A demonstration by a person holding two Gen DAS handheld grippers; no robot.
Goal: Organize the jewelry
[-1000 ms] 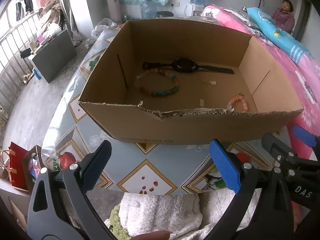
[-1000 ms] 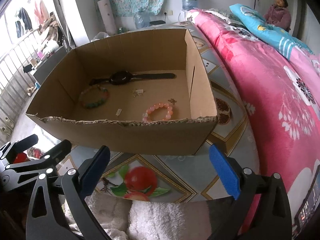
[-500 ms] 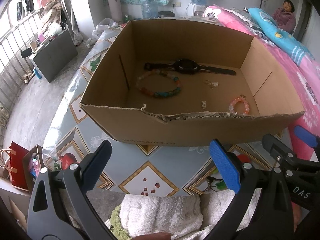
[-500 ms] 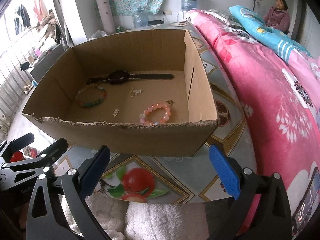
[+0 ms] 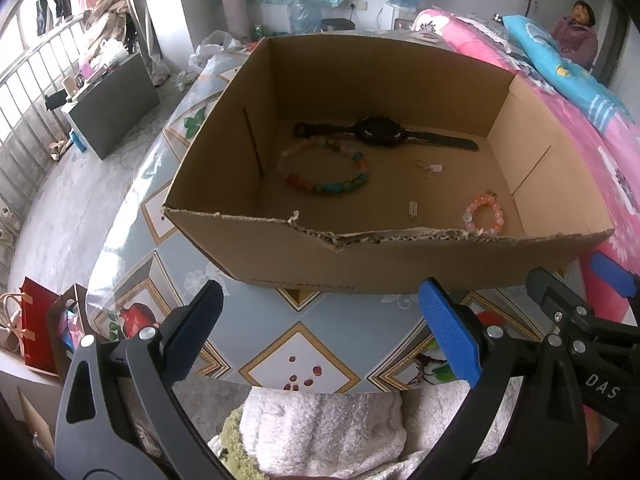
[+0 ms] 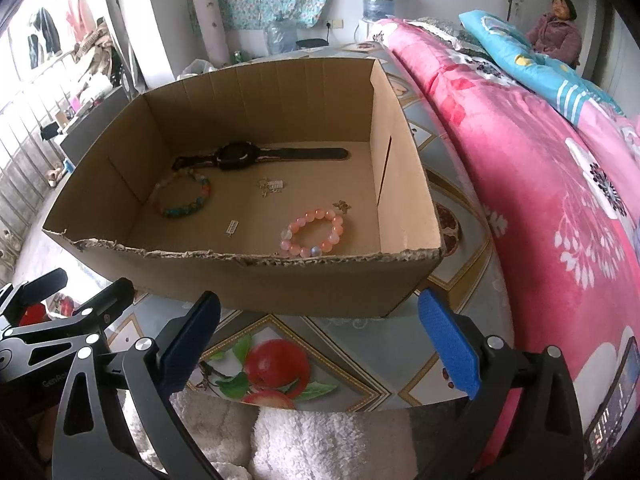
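An open cardboard box (image 5: 360, 264) (image 6: 280, 284) stands on the patterned table. Inside it lie a black watch (image 5: 382, 133) (image 6: 240, 155) at the back, a multicoloured bead bracelet (image 5: 325, 172) (image 6: 182, 197) at the left, a pink bead bracelet (image 5: 482, 216) (image 6: 314, 232) near the front right, and small metal pieces (image 5: 432, 168) (image 6: 272, 186). My left gripper (image 5: 320, 332) and my right gripper (image 6: 320, 336) both stand open and empty over the table's near edge, in front of the box.
The tablecloth (image 5: 304, 340) shows fruit prints. A pink quilt (image 6: 540, 184) covers a bed to the right, and a person (image 6: 558, 28) sits at its far end. White fluffy fabric (image 5: 320, 428) lies below the grippers. A grey cabinet (image 5: 108, 100) stands at the left.
Both grippers have risen slightly, so more of the box floor and the pink bracelet shows. The jewelry has not moved, and both grippers stay open.
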